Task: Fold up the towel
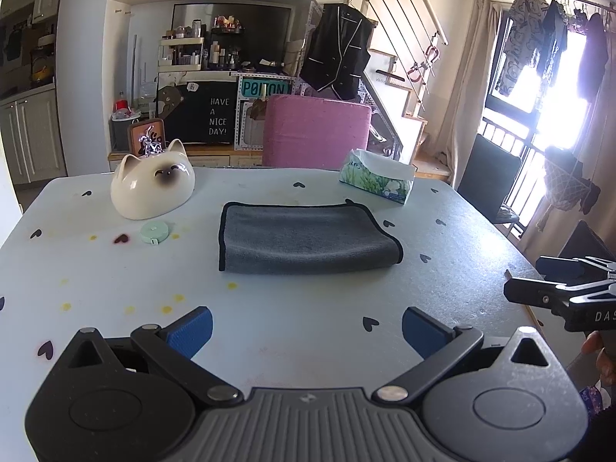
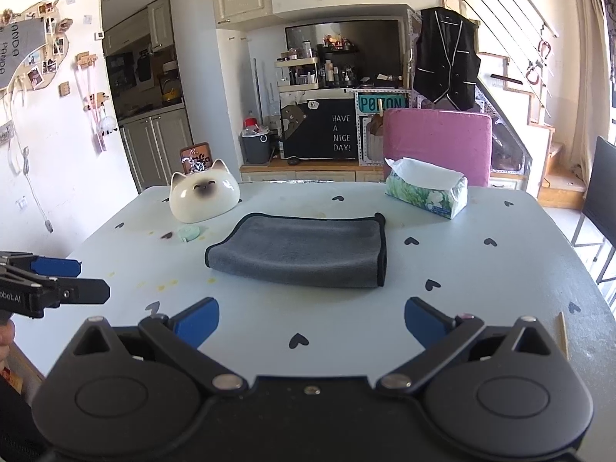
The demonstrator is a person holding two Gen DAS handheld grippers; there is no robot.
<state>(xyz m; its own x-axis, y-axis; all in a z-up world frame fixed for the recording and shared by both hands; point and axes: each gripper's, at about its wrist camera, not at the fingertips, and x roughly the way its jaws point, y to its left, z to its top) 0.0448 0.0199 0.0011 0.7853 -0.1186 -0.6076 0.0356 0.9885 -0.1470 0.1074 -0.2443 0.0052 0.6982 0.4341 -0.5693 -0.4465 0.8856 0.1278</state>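
Observation:
A grey towel (image 1: 304,236) with black edging lies folded flat in the middle of the pale blue table (image 1: 269,319); it also shows in the right wrist view (image 2: 300,248). My left gripper (image 1: 307,331) is open and empty, hovering over the table's near side, short of the towel. My right gripper (image 2: 312,325) is open and empty, also short of the towel. The right gripper shows at the right edge of the left wrist view (image 1: 554,281). The left gripper shows at the left edge of the right wrist view (image 2: 69,279).
A white cat-shaped ceramic bowl (image 1: 152,186) and a round mint tape measure (image 1: 156,232) lie left of the towel. A tissue box (image 1: 379,177) stands at the back right. A pink chair (image 1: 315,131) is behind the table. A thin wooden stick (image 2: 563,333) lies near the right edge.

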